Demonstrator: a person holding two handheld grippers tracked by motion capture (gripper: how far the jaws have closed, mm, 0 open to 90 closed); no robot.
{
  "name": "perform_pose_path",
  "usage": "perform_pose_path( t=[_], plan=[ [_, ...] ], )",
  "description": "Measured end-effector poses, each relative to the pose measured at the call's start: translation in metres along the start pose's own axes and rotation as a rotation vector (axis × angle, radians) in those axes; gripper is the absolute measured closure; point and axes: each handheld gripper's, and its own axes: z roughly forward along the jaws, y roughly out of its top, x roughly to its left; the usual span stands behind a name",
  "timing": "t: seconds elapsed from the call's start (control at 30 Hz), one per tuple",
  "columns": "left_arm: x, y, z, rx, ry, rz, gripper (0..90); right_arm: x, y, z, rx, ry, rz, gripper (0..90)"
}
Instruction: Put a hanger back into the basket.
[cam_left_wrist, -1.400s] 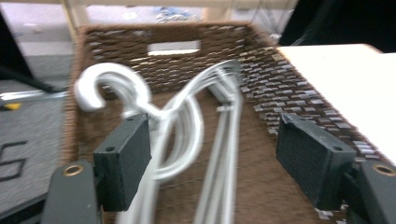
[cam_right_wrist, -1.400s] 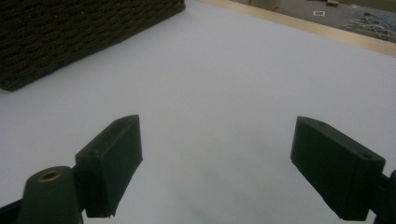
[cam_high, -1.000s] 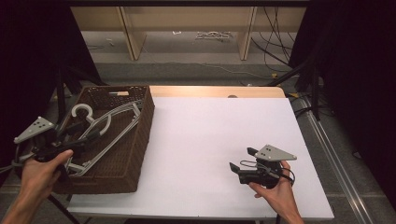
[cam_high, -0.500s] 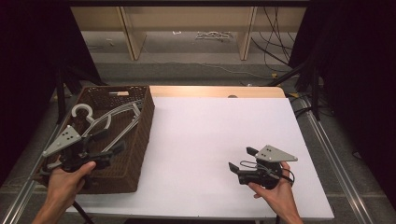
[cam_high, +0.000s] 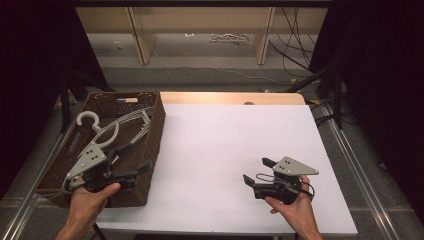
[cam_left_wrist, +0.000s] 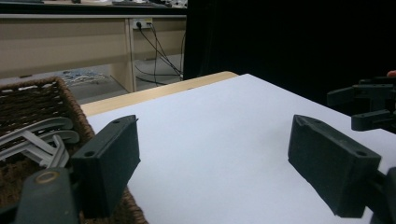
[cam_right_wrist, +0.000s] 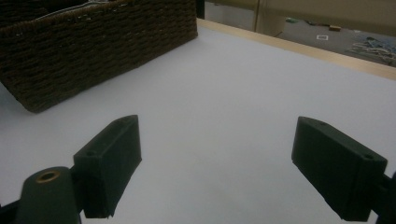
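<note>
Fingers apart, both grippers | wicker basket (cam_high: 152, 145) (hangers (cam_high: 120, 125) inside) left

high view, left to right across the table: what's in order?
Wicker basket holding white hangers, with the left gripper over its near right part → bare white tabletop → right gripper, jaws apart, in the person's right hand.

A lab-like recording room: black curtains (cam_high: 30, 60) flank a white table (cam_high: 225, 150), loose cables (cam_high: 295, 35) cross the floor.
</note>
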Motion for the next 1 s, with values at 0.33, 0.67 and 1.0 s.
perform_pose_path(
  t=[0.33, 0.67, 1.0],
  plan=[
    [-0.016, -0.014, 0.013, 0.011, -0.019, 0.063, 16.7, 0.006, -0.005, -0.002, -0.018, 0.008, 0.004, 16.8],
    [-0.032, -0.044, 0.022, 0.033, -0.054, 0.132, 16.5, 0.016, -0.012, -0.004, -0.028, 0.010, -0.005, 16.5],
    [-0.043, -0.059, 0.022, 0.035, -0.042, 0.159, 16.4, 0.030, -0.023, -0.015, -0.050, 0.024, 0.035, 16.4]
  ],
)
